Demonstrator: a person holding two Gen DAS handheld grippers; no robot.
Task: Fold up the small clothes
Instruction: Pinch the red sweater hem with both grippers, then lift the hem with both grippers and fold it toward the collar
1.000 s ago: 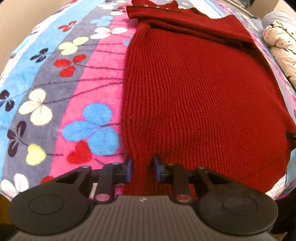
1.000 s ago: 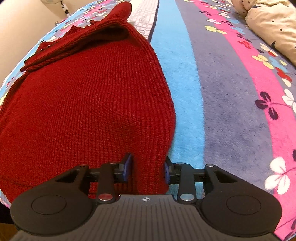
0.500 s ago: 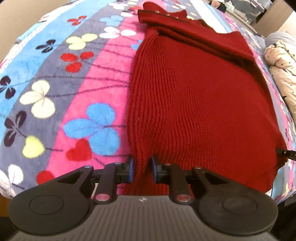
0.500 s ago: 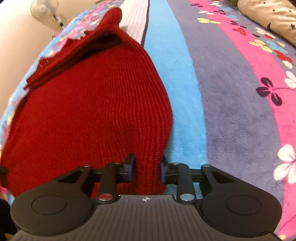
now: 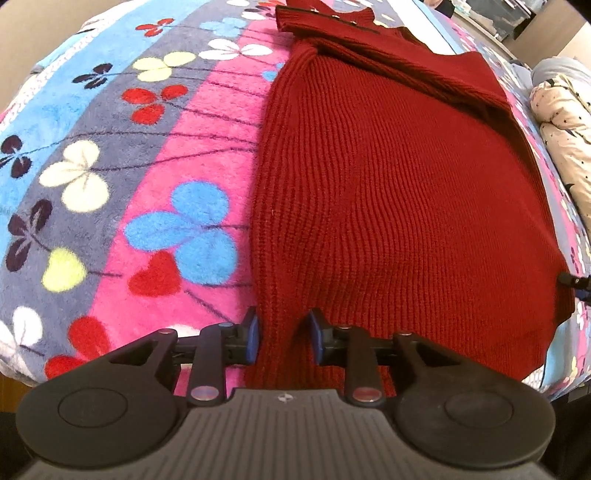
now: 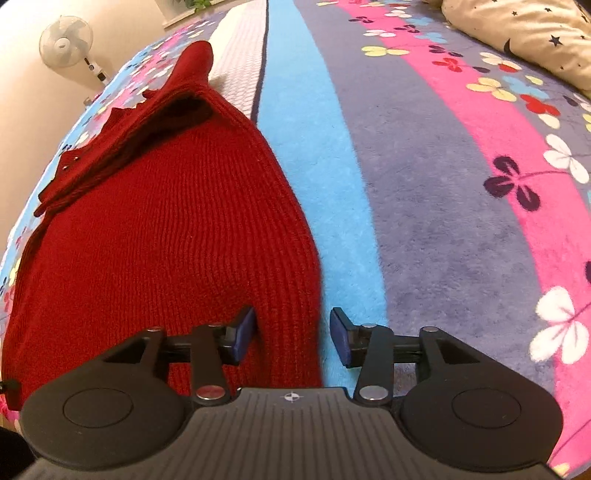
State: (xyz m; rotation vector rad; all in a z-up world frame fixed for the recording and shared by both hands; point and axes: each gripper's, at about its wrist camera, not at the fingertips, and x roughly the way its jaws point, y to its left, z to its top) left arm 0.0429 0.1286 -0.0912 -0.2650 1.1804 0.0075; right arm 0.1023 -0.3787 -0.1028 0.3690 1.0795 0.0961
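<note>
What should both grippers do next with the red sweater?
Probably draw both back off the hem. The left gripper and right gripper are opening, each with a near corner of the red sweater still between its jaws, lying flat.

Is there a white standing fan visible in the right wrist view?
Yes, a white fan stands by the wall at the upper left, beyond the flowered blanket and the red sweater.

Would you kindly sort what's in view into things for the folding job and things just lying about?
For the job: red knitted sweater; left hand-held gripper and right hand-held gripper, both opening.

Lying about: star-print bedding; fan.
</note>
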